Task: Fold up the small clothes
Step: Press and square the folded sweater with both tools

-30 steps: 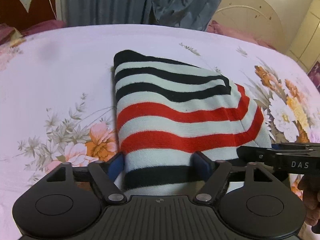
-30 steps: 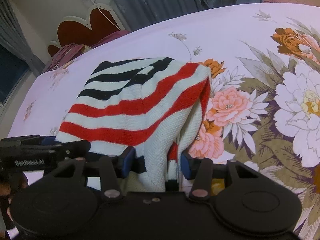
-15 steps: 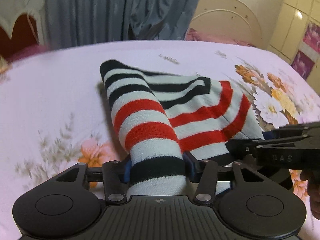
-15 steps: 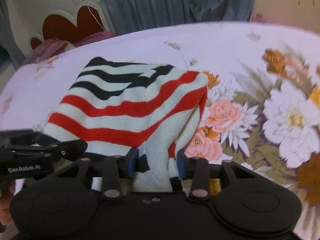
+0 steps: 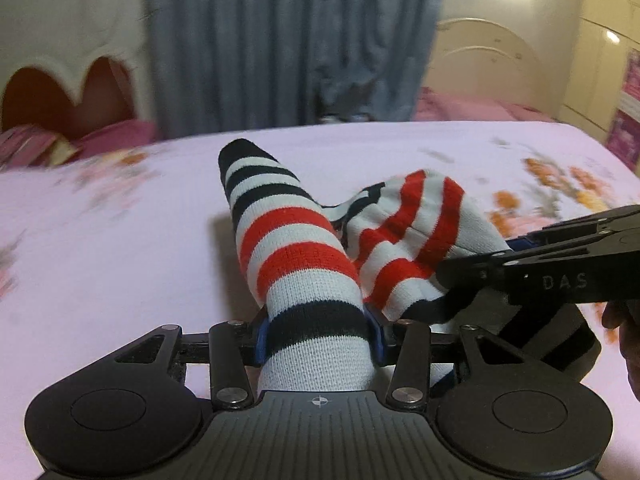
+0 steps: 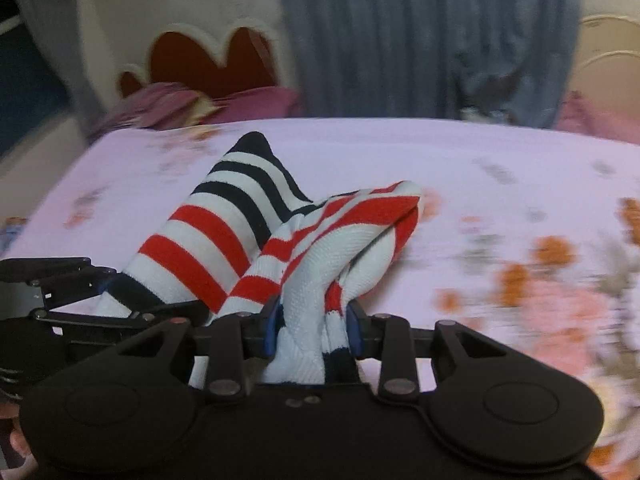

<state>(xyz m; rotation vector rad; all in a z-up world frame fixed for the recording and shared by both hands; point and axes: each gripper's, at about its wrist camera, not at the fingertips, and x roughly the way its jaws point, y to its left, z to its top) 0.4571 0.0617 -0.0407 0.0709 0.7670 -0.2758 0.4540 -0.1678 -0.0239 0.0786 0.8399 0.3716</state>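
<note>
- The left gripper (image 5: 318, 334) is closed on one bunched end of the striped garment (image 5: 296, 256); its blue pads (image 5: 262, 338) press against a black band of the knit.
- In the left wrist view that end runs away from the gripper as a rounded roll, banded white, red and black, with its far tip on the bed (image 5: 120, 260).
- The right gripper (image 6: 314, 330) is clamped on the other end of the garment (image 6: 256, 236), where the fabric is gathered into folds between its pads (image 6: 270, 330).
- The garment sags between the two grippers, forming two lobes that meet in a dip; the far parts lie on the bed, the near parts are lifted.
- The right gripper (image 5: 532, 268) shows in the left wrist view at the right edge, just beside the garment's red-and-white lobe.
- The left gripper (image 6: 80, 296) shows at the left edge of the right wrist view, close beside the right one.
- The bed carries a pale lilac sheet (image 6: 500, 160) with orange and pink flowers, blurred in both views.
- Behind the bed hang grey-blue curtains (image 5: 288, 40); a headboard (image 6: 208, 60) with heart-shaped red cutouts stands at the left.
</note>
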